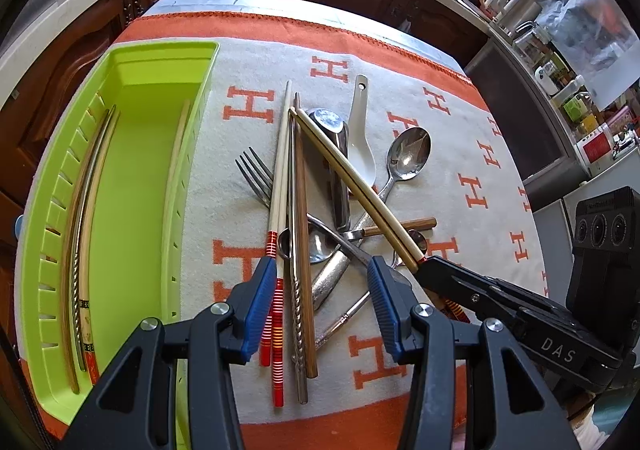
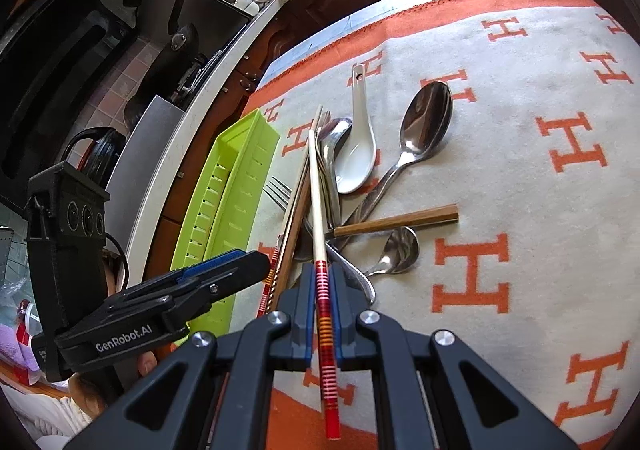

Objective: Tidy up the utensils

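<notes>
**Sorting a pile of cutlery beside a green tray**

Covering the desk: a cream blanket (image 1: 460,153) with an orange border and orange H letters. Lying along its left edge: a lime-green slotted tray (image 1: 132,177), already holding a few long chopsticks (image 1: 86,234) along its side walls.

Heaped on the blanket just right of the tray: a crossed pile of utensils. Largest among them, a big steel spoon (image 2: 426,121) with bowl pointing away, and a white ceramic soup spoon (image 2: 358,153) just beside it. Nearby: a fork (image 1: 254,173) with tines peeking out to the left, a wood-handled piece (image 2: 400,219) lying crosswise, a smaller steel spoon (image 2: 394,250) below it, and several chopsticks (image 1: 296,234) laid lengthwise over the heap, some wooden, one twisted metal, two cream with red striped ends.

Hovering over the near end of the pile: the left tool (image 1: 322,282), blue pads spread apart, chopstick ends lying below the gap, nothing pinched.

Pressed together on one cream chopstick with a red striped end (image 2: 320,209): the right tool (image 2: 323,302), gripping the banded part, the pale tip slanting over the pile toward the tray's far end.
</notes>
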Available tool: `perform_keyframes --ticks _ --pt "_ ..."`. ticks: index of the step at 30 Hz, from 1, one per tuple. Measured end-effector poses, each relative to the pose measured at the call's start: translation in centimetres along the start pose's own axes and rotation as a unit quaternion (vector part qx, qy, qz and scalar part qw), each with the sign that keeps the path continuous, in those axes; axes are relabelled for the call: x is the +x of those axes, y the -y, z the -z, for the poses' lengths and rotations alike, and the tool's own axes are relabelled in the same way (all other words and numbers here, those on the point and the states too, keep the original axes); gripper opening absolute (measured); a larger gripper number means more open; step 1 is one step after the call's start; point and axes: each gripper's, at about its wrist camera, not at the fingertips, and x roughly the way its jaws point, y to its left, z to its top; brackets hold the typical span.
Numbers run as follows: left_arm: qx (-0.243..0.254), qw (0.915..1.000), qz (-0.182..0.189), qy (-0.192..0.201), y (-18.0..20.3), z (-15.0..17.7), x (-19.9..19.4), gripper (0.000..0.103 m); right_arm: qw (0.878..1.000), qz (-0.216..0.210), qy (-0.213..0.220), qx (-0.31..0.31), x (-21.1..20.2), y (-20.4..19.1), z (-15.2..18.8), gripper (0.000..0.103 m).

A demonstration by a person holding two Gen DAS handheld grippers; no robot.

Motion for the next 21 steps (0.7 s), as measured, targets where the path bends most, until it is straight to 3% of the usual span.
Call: perform_keyframes --ticks 4,10,15,21 --pt "-0.002 1.0 0.008 0.0 0.0 0.0 -0.1 0.045 1.0 -0.001 0.018 -0.004 -0.9 -0.4 -0.2 0.006" --pt "-0.041 0.9955 0.084 -0.018 -1.0 -0.2 0.3 0.045 0.999 -0.016 0.04 0.0 -2.1 -0.6 -0.4 0.006" --pt "-0.052 0.9938 0.096 -0.023 -1.1 -0.1 0.6 0.045 0.999 -0.021 0.044 0.009 -2.5 -0.3 -0.4 0.006" --pt "-0.065 0.983 0.168 -0.037 -1.0 -0.1 1.1 0.045 0.999 -0.03 0.044 0.012 -2.7 -0.8 -0.4 0.005"
